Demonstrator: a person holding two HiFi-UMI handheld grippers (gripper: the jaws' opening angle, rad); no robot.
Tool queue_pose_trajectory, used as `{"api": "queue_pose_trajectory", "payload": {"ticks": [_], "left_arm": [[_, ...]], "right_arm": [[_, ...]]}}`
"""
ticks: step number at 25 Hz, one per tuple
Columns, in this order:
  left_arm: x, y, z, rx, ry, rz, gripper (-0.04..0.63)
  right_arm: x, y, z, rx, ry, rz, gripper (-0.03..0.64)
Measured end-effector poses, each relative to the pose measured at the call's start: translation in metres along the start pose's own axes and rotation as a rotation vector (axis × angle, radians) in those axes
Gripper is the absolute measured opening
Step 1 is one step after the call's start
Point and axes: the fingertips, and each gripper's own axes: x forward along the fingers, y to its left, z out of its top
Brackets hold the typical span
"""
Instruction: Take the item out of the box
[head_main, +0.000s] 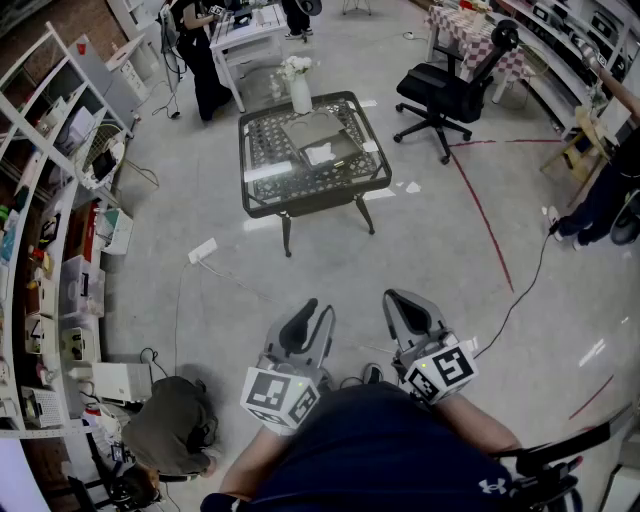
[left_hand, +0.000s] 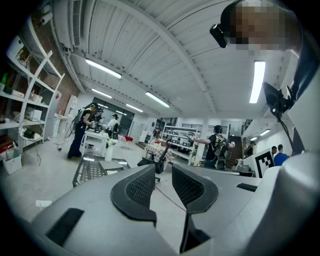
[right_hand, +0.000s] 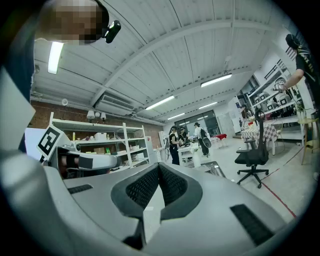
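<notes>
A flat open box (head_main: 318, 135) lies on the dark glass-topped table (head_main: 262, 195) far ahead, with a white item (head_main: 320, 154) at its near edge. Both grippers are held close to my body, well short of the table. My left gripper (head_main: 314, 312) is open, a clear gap between its ribbed pads (left_hand: 140, 186) and nothing in it. My right gripper (head_main: 405, 300) is shut, its tips meeting with nothing held. The left gripper view (left_hand: 163, 167) shows the table (left_hand: 90, 170) low at the left. The right gripper view (right_hand: 158, 166) looks along shelving.
A white vase of flowers (head_main: 300, 92) stands at the table's far edge. A black office chair (head_main: 445, 95) is to the right. Shelving (head_main: 50, 230) lines the left wall. A power strip (head_main: 202, 250) and a dark bag (head_main: 170, 425) lie on the floor. People stand at the back (head_main: 200, 50) and right (head_main: 600, 190).
</notes>
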Motion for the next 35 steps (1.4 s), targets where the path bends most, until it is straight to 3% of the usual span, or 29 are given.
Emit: {"api": "queue_pose_trajectory", "payload": {"ticks": [19,28,35], "left_arm": [[0.015,-0.047,-0.013,-0.008,-0.005,0.070,0.115],[0.043,-0.040,-0.022,-0.022,0.020,0.075,0.115],[0.082,-0.002,-0.015,-0.047,0.030,0.052,0.115]], "right_arm": [[-0.038,-0.038,0.001,0.044,0.007,0.061,0.002],[-0.024,-0.066,-0.011,0.076,0.037,0.050,0.002],[0.017,-0.091,-0.011,0.071,0.054,0.015,0.002]]}}
